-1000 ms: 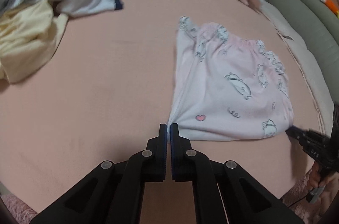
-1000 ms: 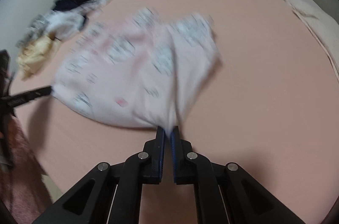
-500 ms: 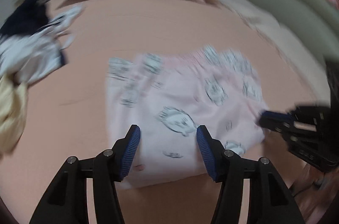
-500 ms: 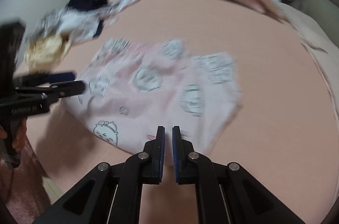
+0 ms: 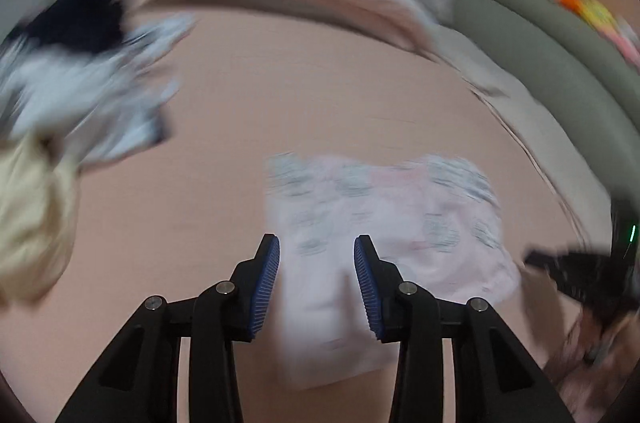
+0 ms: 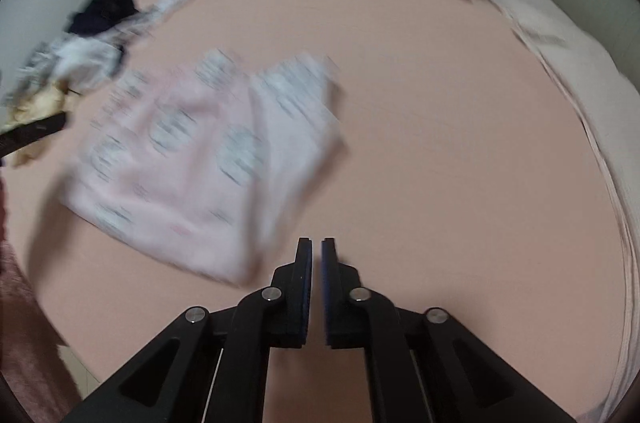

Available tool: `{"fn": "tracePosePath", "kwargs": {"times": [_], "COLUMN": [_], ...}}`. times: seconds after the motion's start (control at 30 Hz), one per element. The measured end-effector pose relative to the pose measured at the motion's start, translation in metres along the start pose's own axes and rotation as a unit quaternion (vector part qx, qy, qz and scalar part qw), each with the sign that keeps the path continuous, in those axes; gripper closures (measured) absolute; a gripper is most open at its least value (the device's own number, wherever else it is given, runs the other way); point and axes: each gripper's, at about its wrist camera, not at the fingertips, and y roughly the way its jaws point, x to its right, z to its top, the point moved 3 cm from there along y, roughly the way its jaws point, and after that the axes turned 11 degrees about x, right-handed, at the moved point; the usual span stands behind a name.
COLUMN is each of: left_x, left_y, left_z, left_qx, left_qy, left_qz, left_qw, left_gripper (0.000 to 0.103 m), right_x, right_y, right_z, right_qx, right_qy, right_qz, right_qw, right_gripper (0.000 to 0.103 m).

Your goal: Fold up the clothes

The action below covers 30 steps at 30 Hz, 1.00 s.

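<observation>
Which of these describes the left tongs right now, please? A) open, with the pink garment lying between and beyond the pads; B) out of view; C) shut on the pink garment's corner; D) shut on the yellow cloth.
A: the left tongs stand open, their blue pads well apart, and the pink garment lies flat on the bed, gripped by neither pad.

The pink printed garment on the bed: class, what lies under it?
The pink printed garment lies flat on the pink bedsheet, which shows all round it. Whatever sits beneath the cloth itself is covered. Neither claw holds it.
</observation>
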Motion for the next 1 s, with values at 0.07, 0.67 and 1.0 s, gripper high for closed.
{"fn": "tracePosePath", "kwargs": {"times": [0.07,0.67,1.0], "left_x": [0.029,-0.053,-0.020], "left_y": [0.022,-0.032,-0.030], "left_z": [-0.005,-0.016,-0.069], "left_qx": [-0.028,-0.014,-0.070], "left_qy": [0.047,-0.104,-0.091], "left_qz": [-0.025,0.092,0.079], "left_qw": [0.9982,0.9903,0.9902], "left_gripper": [0.068,0.066,0.071], "right_x": [-0.026,0.019,-0.015], "right_y": [0.004,-0.003,0.012], "right_z": [0.016,-0.022,-0.049], "right_qx": [0.009,0.004,-0.011], "right_qy": [-0.030,0.053,0.039], "right_qz": [0.029,0.003,0.012], "right_qw": [0.999,0.999,0.999], "right_gripper": [0.099,0.095,0.082]}}
